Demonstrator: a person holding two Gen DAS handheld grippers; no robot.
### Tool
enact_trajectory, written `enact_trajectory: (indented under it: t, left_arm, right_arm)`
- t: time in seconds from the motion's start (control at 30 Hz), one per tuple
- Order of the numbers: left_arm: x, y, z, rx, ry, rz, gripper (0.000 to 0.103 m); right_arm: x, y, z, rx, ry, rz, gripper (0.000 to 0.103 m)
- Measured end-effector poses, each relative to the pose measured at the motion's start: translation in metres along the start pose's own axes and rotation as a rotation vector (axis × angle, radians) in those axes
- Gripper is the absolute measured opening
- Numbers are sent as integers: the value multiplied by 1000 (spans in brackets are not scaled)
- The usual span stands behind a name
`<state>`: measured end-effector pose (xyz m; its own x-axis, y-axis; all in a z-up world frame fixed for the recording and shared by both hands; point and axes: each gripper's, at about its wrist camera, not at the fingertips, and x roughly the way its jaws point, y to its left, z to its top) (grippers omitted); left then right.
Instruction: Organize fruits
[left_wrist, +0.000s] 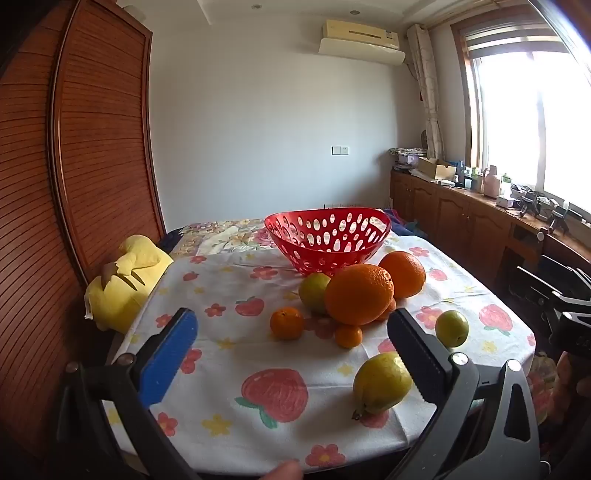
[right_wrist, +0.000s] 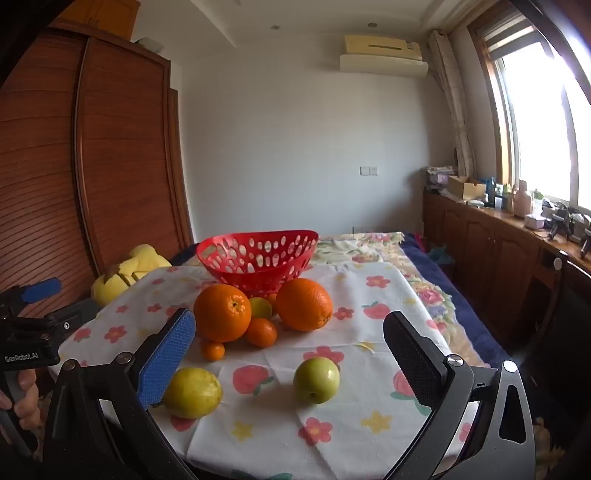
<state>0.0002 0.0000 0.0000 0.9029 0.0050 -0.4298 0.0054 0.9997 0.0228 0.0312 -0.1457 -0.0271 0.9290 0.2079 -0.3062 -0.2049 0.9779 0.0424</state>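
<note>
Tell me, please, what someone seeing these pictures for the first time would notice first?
Probably the red perforated basket, standing empty at the far side of the flowered tablecloth. Just in front of it sit two big oranges amid smaller fruit. Nearer, a green apple lies between the fingers of the open right claw.

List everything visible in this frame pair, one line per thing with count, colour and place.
basket: 1, red, perforated, far end of cloth, nothing seen inside
large oranges: 2, orange, before basket
small mandarins: at least 3, orange, around the oranges
green fruits: 2 round, one near edge, one behind oranges
lemon-like fruit: 1, yellow-green, near edge
tablecloth: 1, white, floral
yellow plush: 1, left
left gripper: open
right gripper: open
</note>
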Motion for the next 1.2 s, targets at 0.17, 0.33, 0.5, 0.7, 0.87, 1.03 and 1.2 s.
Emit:
enact_trajectory:
  t: [0.17,0.33,0.5,0.7,0.87,1.03,1.2]
  left_arm:
    - [1,-1,0,4,0,0,103]
    - [-2,2,0,5,-3,-2,103]
    - [-1,3,-4,1,1,-6,103]
    - [-1,0,-5,6,5,-2,103]
    - [-1,3,-4,1,1,-5,103]
    - [-5,3,-1,1,-7,-4,103]
    - [-8,3,0,0,-14,-5,103]
  right_arm:
    - [4,0,0,9,10,-1,103]
    - [3,-1,-3,9,8,-4,103]
    - [3,-1,-3,11,13,-5,103]
    - [3,0,-3,12,11,-6,103]
    - [3,0,-3,13,13,-6,103]
    - [3,1,-3,14,12,-5,103]
    - [2,0,-2,14,10,-5,103]
